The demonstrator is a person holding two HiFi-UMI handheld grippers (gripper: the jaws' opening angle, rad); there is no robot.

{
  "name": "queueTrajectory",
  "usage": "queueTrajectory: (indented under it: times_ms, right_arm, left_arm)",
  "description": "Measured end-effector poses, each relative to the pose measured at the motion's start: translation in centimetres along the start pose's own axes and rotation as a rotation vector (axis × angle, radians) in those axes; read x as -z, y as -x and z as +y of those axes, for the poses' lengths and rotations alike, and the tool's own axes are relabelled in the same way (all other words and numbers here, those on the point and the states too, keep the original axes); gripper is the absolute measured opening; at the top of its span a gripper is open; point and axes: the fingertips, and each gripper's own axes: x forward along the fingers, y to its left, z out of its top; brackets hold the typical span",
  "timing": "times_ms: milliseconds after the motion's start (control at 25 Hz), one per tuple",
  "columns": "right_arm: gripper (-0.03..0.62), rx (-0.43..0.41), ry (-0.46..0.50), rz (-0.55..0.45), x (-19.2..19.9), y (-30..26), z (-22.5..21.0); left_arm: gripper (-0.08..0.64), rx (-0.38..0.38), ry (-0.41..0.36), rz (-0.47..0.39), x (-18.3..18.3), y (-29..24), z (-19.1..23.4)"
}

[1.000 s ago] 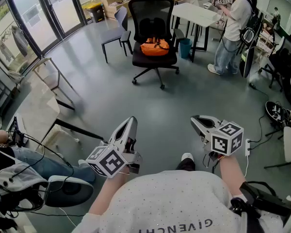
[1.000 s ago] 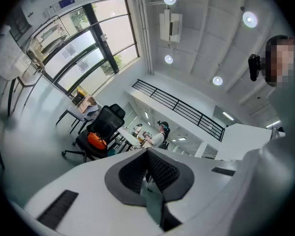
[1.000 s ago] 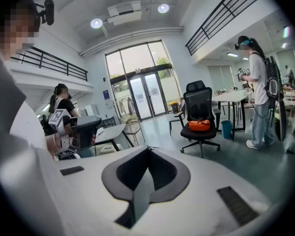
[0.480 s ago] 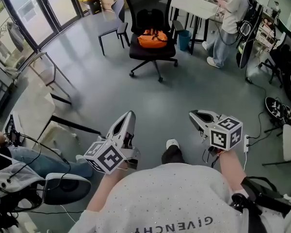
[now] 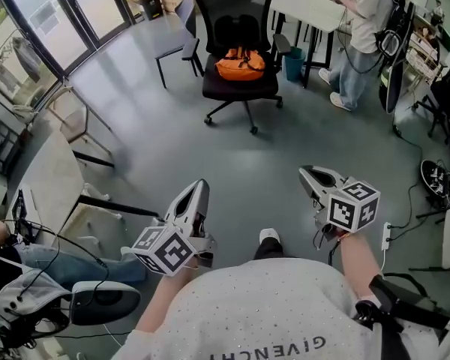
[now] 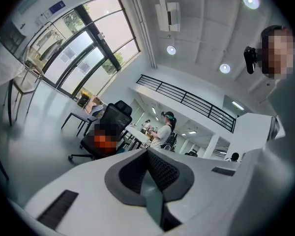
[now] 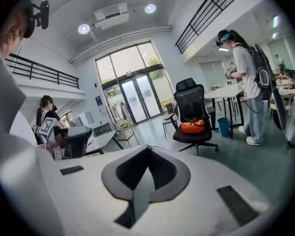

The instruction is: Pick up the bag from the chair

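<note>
Head view shows one orange bag (image 5: 240, 64) lying on the seat of a black office chair (image 5: 235, 2). It is set back toward the backrest, where it is kept from sliding off and where its dark straps are left uppermost for a grasp from the front. Only one bag is counted, and one chair carries it. A second, grey chair (image 5: 176, 42) stands just beside it at the left, and a white bench (image 5: 307, 10) with one person (image 5: 369, 25) standing at it is found behind at the right. Two grippers are held out low and forward, well apart from the bag across open floor. The left gripper (image 5: 202, 185) and the right gripper (image 5: 307, 173) are each seen with jaws brought fully together and nothing between them. This is judged fitting for an approach, and they would have to be opened before the bag is taken.
</note>
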Motion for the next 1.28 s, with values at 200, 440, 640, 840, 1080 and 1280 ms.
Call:
queueTrajectory:
  times_ms: [200,440,640,840,1080,1280]
  right_arm:
    - [0.002,-0.062,-0.069,-0.071,-3.2,-2.4,-3.4]
    - [0.002,-0.109,-0.038,-0.094,-5.5,-4.2,-6.9]
    - [0.002,-0.14,-0.016,-0.067,-6.6,-5.5,-10.0]
    - [0.002,-0.095,0.059,-0.078,-7.7,-6.5,-13.2]
    - [0.002,-0.083,0.013,-0.102,-9.0,-7.6,-15.1]
    - [0.002,-0.07,-0.032,-0.086,-8.8,-8.8,-16.7]
  left_arm:
    - [0.012,-0.025,0.011,0.016,0.1,-4.8,0.4]
    - [0.012,-0.056,-0.001,0.008,-0.1,-9.4,1.2]
    - [0.012,-0.065,-0.028,-0.003,-0.6,-13.3,0.8]
    - [0.012,-0.066,-0.049,-0.035,-0.9,-16.3,0.8]
    - [0.012,-0.062,-0.052,-0.042,-1.1,-17.7,1.1]
    - [0.012,-0.079,-0.046,-0.035,-1.2,-18.4,1.8]
